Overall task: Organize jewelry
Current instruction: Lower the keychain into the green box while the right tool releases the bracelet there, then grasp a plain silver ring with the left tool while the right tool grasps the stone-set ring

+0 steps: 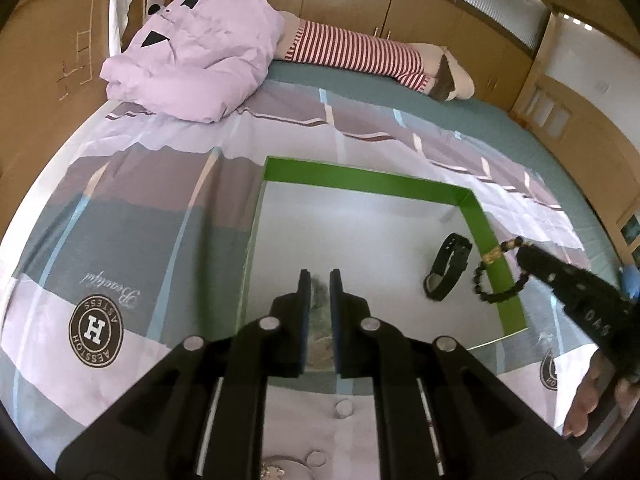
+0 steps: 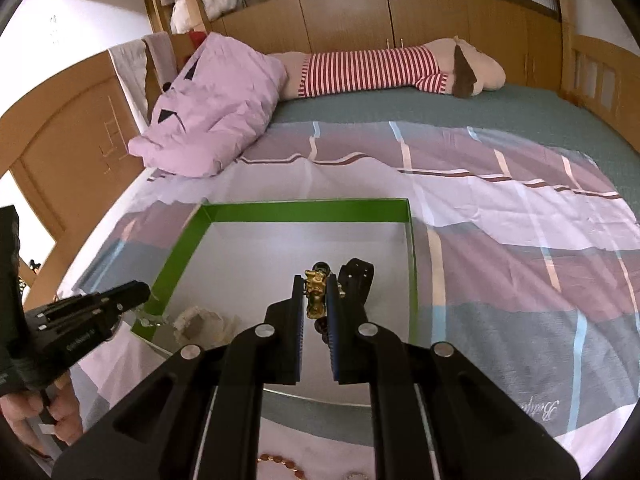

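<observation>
Over the green-walled tray (image 2: 304, 211) on the bed, the right gripper (image 2: 316, 294) pinches a dark bead bracelet (image 2: 316, 300) by its gold charm. A black watch (image 2: 357, 276) lies at one o'clock. At nine o'clock the left gripper (image 2: 136, 296) dangles something pale into the tray.

The left gripper (image 1: 320, 280) points forward and downward, its jaws closed to a narrow gap on a pale, fuzzy item. In the right wrist view its black body enters from the left, gripped from below by a hand (image 2: 36, 416). The right gripper (image 2: 315, 284) points forward and downward, its jaws closed on a dark beaded bracelet with a gold charm. In the left wrist view it enters from the right, with fingers (image 1: 588, 396) wrapped around its handle below and behind the jaws.
</observation>
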Available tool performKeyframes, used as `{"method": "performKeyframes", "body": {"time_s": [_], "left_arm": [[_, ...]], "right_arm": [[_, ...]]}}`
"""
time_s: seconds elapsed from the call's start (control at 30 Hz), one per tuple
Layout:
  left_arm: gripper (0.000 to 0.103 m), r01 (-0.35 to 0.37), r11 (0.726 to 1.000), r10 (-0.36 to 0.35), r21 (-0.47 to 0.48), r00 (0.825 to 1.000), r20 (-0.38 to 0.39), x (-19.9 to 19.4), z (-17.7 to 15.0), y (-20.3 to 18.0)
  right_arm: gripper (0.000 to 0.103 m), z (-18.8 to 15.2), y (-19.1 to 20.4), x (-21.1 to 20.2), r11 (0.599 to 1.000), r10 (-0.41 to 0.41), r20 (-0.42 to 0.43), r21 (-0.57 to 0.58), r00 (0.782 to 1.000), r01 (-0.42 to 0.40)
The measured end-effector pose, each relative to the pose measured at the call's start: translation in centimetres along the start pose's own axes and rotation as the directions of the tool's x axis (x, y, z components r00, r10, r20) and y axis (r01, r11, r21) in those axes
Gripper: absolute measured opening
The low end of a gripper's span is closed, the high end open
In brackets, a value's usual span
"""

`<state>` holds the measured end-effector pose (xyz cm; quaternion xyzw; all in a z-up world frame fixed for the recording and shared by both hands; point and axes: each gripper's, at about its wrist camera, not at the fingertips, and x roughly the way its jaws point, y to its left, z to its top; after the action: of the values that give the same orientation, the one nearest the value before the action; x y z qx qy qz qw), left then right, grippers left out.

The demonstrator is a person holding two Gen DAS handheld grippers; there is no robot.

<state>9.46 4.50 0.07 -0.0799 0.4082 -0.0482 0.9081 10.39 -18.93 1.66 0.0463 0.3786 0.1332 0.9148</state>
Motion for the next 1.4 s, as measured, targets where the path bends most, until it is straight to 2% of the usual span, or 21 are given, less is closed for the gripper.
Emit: {"method": "performKeyframes", "body": {"time_s": [0.1,0.17,0.2,0.23,0.4,0.47,0.6,0.63,0.67,0.77,0.87,0.93,1.03,1.13,1.27,1.33,1.37,1.4], "left_arm": [[0.024,0.019,1.000,-0.019,-0.017,1.000,0.000,-0.2,-0.1,0.3],[0.025,0.029,0.999,-0.029,-0.031,1.000,-0.009,-0.2,-0.1,0.3],[0.025,0.033,0.999,-0.033,-0.032,0.999,-0.012,-0.2,-0.1,0.3],[0.024,0.033,0.999,-0.034,-0.027,0.999,-0.015,-0.4,-0.1,0.2],[0.025,0.042,0.998,-0.039,0.052,0.998,-0.048,-1.3,-1.1,-1.5],[0.025,0.048,0.994,-0.041,0.099,0.997,-0.068,-1.8,-2.1,-2.3],[0.025,0.008,0.981,0.026,0.193,0.985,-0.172,-1.6,-5.6,-2.9],[0.025,-0.003,0.978,0.049,0.207,0.975,-0.218,-1.0,-6.3,-2.9],[0.024,0.014,0.978,0.043,0.207,0.962,-0.269,-0.2,-7.0,-2.8],[0.025,0.028,0.985,0.030,0.173,0.945,-0.326,1.6,-7.6,-2.1],[0.027,0.068,0.994,-0.029,0.088,0.922,-0.385,3.2,-7.9,-1.1],[0.028,0.084,0.994,-0.051,0.064,0.914,-0.403,3.8,-8.2,-1.1],[0.032,0.082,0.994,-0.046,0.070,0.912,-0.408,4.6,-8.4,-1.6],[0.035,0.076,0.995,-0.040,0.072,0.913,-0.406,5.4,-8.6,-2.2],[0.034,0.044,0.995,-0.004,0.085,0.907,-0.422,6.7,-9.0,-2.6],[0.020,0.015,0.994,0.029,0.104,0.912,-0.409,6.8,-9.0,-2.8],[0.018,-0.001,0.993,0.049,0.118,0.913,-0.405,6.7,-9.0,-2.9],[0.018,0.000,0.993,0.048,0.116,0.913,-0.405,6.7,-8.9,-2.9]], "right_arm": [[0.013,-0.1,-0.1,0.3,1.000,-0.005,-0.019,0.007,1.000,0.005],[0.028,-0.2,-0.2,0.2,1.000,-0.011,-0.011,0.017,1.000,0.012],[0.042,-0.2,-0.2,0.1,1.000,-0.011,-0.006,0.021,1.000,0.011],[0.045,-0.2,-0.3,-0.2,1.000,-0.005,0.005,0.029,1.000,0.005],[0.045,-0.2,0.2,-1.5,1.000,0.020,0.007,0.007,1.000,-0.020],[0.045,-0.7,0.2,-1.9,0.999,0.035,-0.020,-0.001,0.999,-0.035],[0.045,-2.5,-0.3,-2.7,0.999,0.045,-0.107,-0.008,0.993,-0.046],[0.044,-3.3,-0.4,-2.7,0.999,0.051,-0.155,-0.008,0.987,-0.053],[0.044,-4.0,-0.4,-2.7,0.998,0.060,-0.192,-0.011,0.980,-0.063],[0.044,-6.3,-0.2,-1.8,0.997,0.037,-0.284,-0.050,0.958,-0.053],[0.044,-8.4,-1.3,0.3,0.999,-0.017,-0.396,-0.038,0.918,0.002],[0.044,-9.2,-1.8,1.3,0.999,-0.041,-0.454,-0.045,0.890,0.024],[0.044,-10.1,-2.1,2.0,0.997,-0.080,-0.505,-0.060,0.859,0.058],[0.044,-10.6,-1.9,2.4,0.996,-0.086,-0.535,-0.071,0.840,0.057],[0.044,-11.2,-1.8,2.8,0.995,-0.095,-0.553,-0.077,0.828,0.062],[0.044,-11.5,-1.7,3.2,0.995,-0.093,-0.561,-0.077,0.823,0.060],[0.044,-11.6,-1.7,3.4,0.995,-0.092,-0.564,-0.077,0.820,0.059],[0.035,-11.7,-1.7,3.5,0.995,-0.092,-0.565,-0.076,0.820,0.060]]}}
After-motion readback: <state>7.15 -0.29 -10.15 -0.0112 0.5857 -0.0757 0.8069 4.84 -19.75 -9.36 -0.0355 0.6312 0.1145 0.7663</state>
